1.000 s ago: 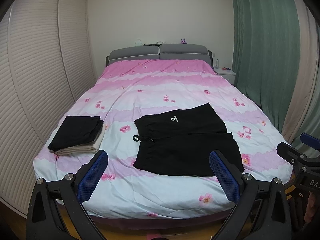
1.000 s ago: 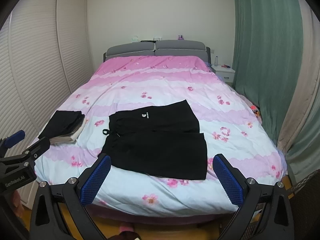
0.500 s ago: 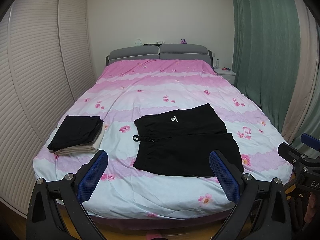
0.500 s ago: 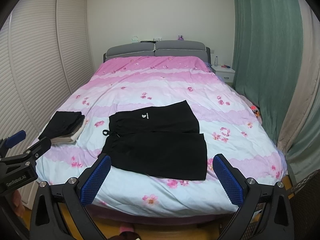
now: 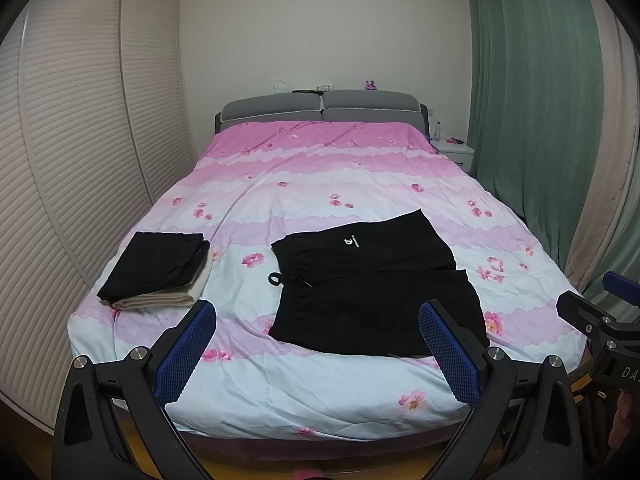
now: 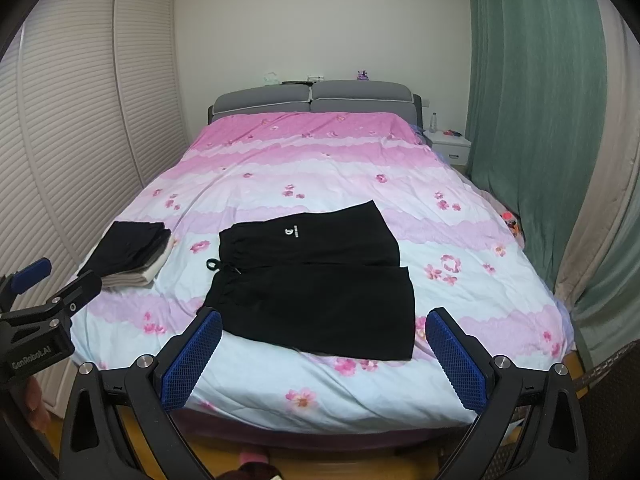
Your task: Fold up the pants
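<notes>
Shorts [image 5: 372,288] lie flat on the bed [image 5: 320,184]; left gripper [image 5: 316,344] and right gripper [image 6: 324,348] hover level at its foot (both spread wide, empty)

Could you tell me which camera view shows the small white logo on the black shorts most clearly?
The right wrist view: the white logo on the black shorts shows a symbol beside a blurred mark. In the left wrist view the logo looks smaller and more skewed.

Pants [image 5: 372,284] on bed [image 5: 320,384]; folded stack [image 5: 156,270] left.
</notes>
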`<state>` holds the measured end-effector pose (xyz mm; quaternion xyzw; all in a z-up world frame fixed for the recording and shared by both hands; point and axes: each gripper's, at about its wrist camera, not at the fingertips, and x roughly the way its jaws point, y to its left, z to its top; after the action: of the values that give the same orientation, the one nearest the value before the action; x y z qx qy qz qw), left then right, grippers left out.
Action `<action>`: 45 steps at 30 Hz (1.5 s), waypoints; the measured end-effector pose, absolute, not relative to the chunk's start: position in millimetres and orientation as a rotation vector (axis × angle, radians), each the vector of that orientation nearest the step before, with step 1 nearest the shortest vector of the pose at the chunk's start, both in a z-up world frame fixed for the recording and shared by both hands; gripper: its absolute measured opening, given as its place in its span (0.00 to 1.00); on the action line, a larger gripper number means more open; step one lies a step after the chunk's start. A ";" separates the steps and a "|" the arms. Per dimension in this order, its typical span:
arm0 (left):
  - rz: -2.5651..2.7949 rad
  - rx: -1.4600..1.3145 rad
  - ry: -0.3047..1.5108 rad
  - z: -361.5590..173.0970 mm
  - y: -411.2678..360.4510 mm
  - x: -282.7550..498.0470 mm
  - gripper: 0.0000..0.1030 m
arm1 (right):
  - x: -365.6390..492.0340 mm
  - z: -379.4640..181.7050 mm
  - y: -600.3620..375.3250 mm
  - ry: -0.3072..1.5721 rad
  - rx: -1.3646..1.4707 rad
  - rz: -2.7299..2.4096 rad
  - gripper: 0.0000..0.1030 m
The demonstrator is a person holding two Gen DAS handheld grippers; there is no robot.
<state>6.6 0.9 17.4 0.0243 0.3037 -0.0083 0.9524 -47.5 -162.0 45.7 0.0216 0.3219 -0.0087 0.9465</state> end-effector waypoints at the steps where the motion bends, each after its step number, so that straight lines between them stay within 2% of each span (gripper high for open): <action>1: -0.017 0.050 0.617 17.3 1.0 5.6 1.00 | -47.5 45.6 -161.7 0.656 0.044 -0.018 0.99; 32: 0.013 0.053 0.647 3.7 2.4 12.6 1.00 | -41.2 35.2 -162.9 0.687 0.034 -0.014 0.99; 39: 0.046 0.071 0.710 -30.3 12.1 32.2 1.00 | -25.7 11.6 -165.3 0.733 0.038 -0.029 0.99; 45: 0.069 0.068 0.798 -79.0 33.2 74.3 1.00 | 7.0 -35.9 -162.1 0.818 0.083 -0.036 0.99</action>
<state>74.3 33.2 -79.0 0.0330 0.3883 0.0334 0.9203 7.0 -162.1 -35.9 0.0403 0.3976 -0.0177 0.9165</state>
